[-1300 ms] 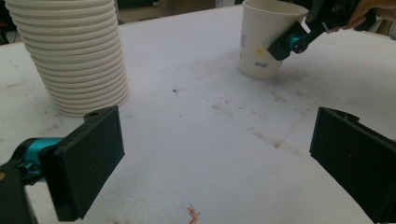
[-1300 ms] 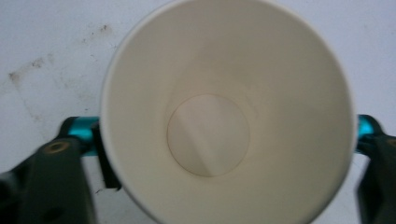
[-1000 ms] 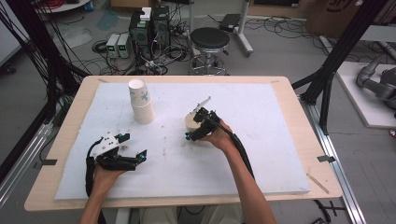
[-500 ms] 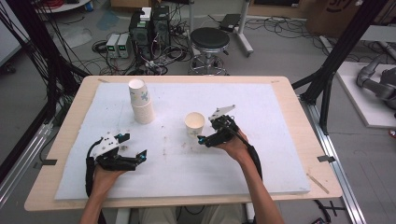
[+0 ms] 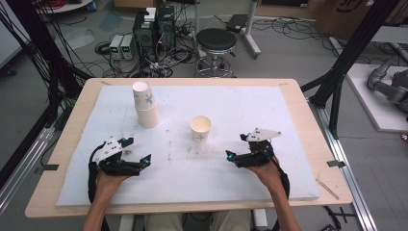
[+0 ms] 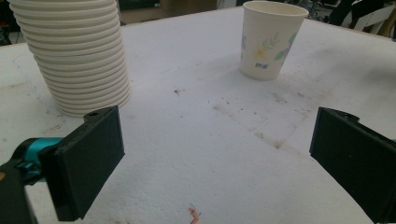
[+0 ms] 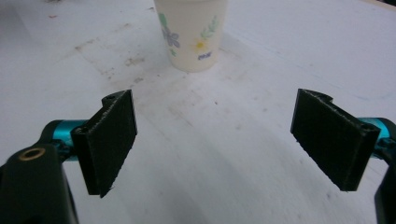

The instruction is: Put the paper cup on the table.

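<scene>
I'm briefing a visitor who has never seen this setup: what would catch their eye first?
Probably the single flowered paper cup, upright in the middle of the white mat, and the inverted stack of paper cups toward the far left. Nearer the person, the left gripper and right gripper rest with jaws open, holding nothing.

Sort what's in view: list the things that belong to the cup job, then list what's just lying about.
Part of the job:
- single paper cup, upright on the white mat
- stack of paper cups, upside down
- left gripper, open and empty
- right gripper, open and empty

Just lying about:
- stool on the floor behind the table
- electronics boxes and cables on the floor
</scene>
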The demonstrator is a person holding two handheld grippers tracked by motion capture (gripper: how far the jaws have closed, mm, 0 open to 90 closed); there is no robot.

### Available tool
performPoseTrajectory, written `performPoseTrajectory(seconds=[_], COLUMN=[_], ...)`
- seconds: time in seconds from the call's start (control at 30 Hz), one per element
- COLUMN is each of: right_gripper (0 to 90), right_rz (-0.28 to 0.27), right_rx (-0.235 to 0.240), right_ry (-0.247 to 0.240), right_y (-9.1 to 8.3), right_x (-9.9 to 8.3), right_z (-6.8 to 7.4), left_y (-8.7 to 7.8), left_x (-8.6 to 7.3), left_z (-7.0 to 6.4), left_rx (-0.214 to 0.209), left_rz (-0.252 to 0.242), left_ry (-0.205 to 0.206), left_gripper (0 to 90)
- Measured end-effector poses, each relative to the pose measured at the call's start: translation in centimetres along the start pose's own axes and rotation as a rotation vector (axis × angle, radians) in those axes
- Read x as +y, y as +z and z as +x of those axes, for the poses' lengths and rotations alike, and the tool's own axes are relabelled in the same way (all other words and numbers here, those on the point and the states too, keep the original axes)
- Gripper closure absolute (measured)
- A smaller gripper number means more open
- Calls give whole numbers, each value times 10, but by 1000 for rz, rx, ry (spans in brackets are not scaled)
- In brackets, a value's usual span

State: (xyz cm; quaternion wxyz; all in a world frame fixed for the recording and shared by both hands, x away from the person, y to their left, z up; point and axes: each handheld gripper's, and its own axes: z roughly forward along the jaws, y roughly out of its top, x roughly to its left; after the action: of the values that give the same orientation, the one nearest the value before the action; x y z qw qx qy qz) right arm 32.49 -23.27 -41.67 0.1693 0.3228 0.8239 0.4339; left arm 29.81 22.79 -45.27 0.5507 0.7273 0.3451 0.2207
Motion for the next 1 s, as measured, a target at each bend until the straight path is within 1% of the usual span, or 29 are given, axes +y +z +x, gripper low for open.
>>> performPoseTrajectory(seconds=[0.07,0.13,0.2,0.3,0.4,0.43,0.5,0.57,0.67,0.77,0.83,1.0], right_gripper=[149,149,149,150,150,150,150,150,150,150,151,151], right_rz=[-16,-23,-33,-49,-65,-67,-74,-80,-82,-97,-96,-92], right_rx=[2,-17,-23,-27,-40,-45,-45,-55,-60,-61,-66,-67], right_ry=[19,29,42,45,32,44,50,44,52,56,66,64], right_y=[-5,-9,-12,-16,-17,-17,-16,-15,-13,-12,-10,-10], right_x=[-8,-16,-22,-29,-35,-37,-39,-40,-43,-45,-47,-47], right_z=[-4,-7,-10,-14,-17,-17,-19,-20,-22,-23,-23,-24], left_y=[0,-1,-1,-1,-2,-3,-3,-3,-3,-3,-4,-4], left_x=[0,0,0,-1,-1,-1,-1,-1,-1,-2,-2,-2], left_z=[-1,-1,-1,0,-1,-2,-2,-2,-2,-2,-2,-1], left_rx=[3,4,4,5,9,11,12,13,14,14,14,13], left_rz=[2,-3,-8,-11,-20,-23,-27,-30,-29,-31,-34,-38], left_ry=[3,7,6,1,12,14,19,19,15,15,15,9], left_gripper=[28,28,29,29,29,28,29,29,29,29,29,29])
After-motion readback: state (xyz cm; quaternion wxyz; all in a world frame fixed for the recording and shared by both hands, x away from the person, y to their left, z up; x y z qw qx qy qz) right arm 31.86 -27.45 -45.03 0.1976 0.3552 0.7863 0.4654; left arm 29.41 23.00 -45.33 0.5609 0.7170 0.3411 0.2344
